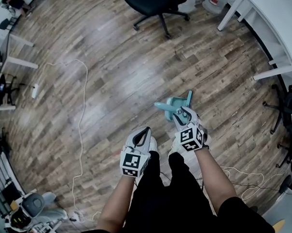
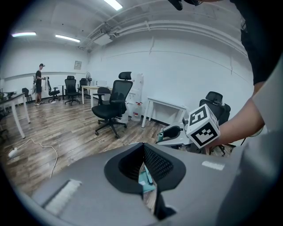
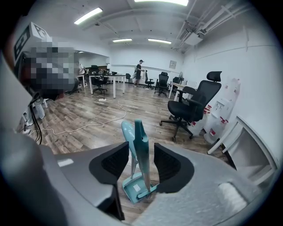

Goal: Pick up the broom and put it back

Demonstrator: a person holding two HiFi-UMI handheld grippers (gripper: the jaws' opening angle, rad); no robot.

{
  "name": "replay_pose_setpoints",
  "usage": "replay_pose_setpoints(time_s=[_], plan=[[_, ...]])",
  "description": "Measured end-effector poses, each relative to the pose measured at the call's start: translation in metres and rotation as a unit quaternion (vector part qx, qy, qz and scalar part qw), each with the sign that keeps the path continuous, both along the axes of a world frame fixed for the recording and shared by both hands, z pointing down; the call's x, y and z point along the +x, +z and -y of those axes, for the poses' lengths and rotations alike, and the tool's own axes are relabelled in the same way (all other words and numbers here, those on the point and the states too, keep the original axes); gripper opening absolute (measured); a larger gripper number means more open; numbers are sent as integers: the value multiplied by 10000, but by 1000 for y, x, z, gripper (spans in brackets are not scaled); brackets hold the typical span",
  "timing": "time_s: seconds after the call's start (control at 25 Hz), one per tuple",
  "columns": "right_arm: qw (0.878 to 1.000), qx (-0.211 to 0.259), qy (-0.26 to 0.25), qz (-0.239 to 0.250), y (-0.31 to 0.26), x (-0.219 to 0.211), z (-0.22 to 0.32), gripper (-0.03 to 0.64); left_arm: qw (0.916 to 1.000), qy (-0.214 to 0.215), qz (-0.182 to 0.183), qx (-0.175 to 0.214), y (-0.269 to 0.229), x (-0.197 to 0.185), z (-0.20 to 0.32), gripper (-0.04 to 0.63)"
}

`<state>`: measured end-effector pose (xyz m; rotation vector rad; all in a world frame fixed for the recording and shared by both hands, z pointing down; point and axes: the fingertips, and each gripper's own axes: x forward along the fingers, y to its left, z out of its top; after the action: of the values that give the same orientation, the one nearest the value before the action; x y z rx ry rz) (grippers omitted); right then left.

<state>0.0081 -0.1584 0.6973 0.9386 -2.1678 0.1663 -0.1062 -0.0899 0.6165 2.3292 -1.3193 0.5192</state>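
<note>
1. Looking down from the head, we see the teal broom [image 1: 165, 107] standing in its dustpan [image 1: 177, 102] on the wood floor [image 1: 110, 67]. It is right at the tip of the right gripper [image 1: 181, 118]. The left gripper [image 1: 146, 133] hangs beside it, apart from the broom.
2. In the left gripper view, the left gripper [image 2: 143, 149] has its jaws together, and they hold nothing.
3. In the right gripper view, the right gripper [image 3: 141, 161] has its jaws wide apart. The broom [image 3: 129, 137] handle stands up between them, but the pads do not press it. The dustpan [image 3: 137, 189] sits on the floor below.
</note>
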Motion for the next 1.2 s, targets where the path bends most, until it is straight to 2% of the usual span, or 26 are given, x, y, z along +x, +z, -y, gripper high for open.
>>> replay_pose_setpoints(time_s=[0.2,0.36,0.48,0.68,0.88,1.2], plan=[[9995,214,-61,224,-28,2,-14,192,9999,79,9,100,-6,3,4,17],[9976,481,-111,489,-69,7,-23,196,9996,182,1,212,-21,7,11,17],[9950,605,37,790,-106,15,-26,195,9991,242,-19,353,-37,12,19,17],[9863,806,486,1353,-161,30,-29,118,9963,374,-175,755,-66,26,32,17],[9806,1300,530,1367,-201,38,-25,3,9910,555,-227,1195,-102,38,47,17],[9650,1985,635,1592,-264,38,-6,2,9786,584,-346,1945,-163,34,82,17]])
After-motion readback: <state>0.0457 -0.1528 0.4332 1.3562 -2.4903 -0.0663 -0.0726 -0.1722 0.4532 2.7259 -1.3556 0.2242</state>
